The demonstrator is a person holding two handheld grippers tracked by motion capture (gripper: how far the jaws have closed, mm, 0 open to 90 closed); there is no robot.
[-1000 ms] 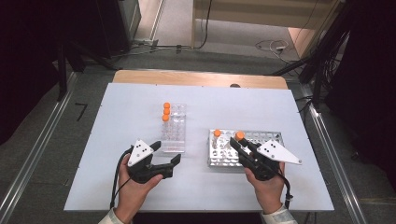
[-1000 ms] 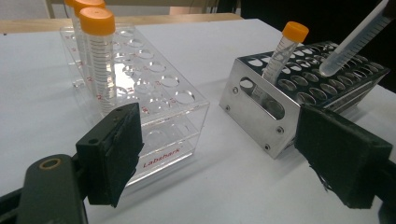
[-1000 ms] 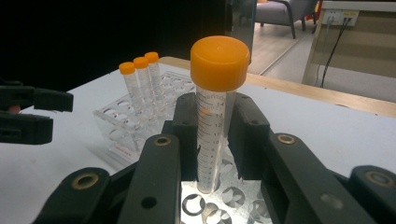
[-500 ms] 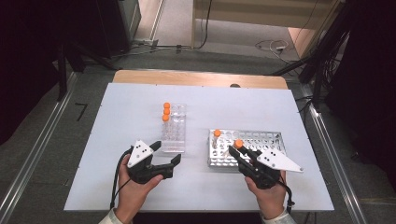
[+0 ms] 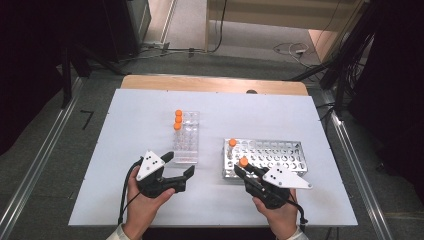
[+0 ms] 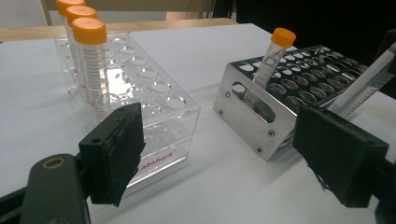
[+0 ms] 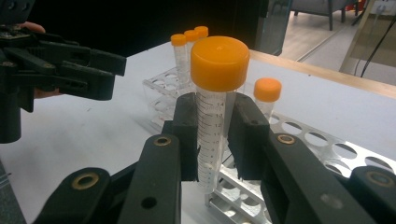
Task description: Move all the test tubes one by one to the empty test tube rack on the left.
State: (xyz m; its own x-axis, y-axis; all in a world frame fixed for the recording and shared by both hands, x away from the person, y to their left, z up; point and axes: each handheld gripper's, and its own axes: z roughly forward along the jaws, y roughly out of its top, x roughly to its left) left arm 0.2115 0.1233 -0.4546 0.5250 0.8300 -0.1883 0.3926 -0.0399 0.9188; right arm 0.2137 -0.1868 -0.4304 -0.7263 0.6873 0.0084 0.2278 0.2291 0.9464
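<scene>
My right gripper (image 7: pixel 215 140) squeezes a clear tube (image 7: pixel 211 126) with an orange cap — its two black pads press on the tube's sides, just under the cap. I hold the tube upright, over the near edge of the shiny metal rack (image 5: pixel 280 150). My left gripper (image 5: pixel 179 167) has nothing in it; its jaws stand wide apart above the white tabletop (image 5: pixel 250 110), just in front of the clear plastic rack (image 5: pixel 189 140). One more orange-capped tube (image 5: pixel 231 146) leans in a corner hole of the metal rack. Farther off, three capped tubes (image 5: pixel 178 120) stand in a row in the clear rack — all at its far left side.
</scene>
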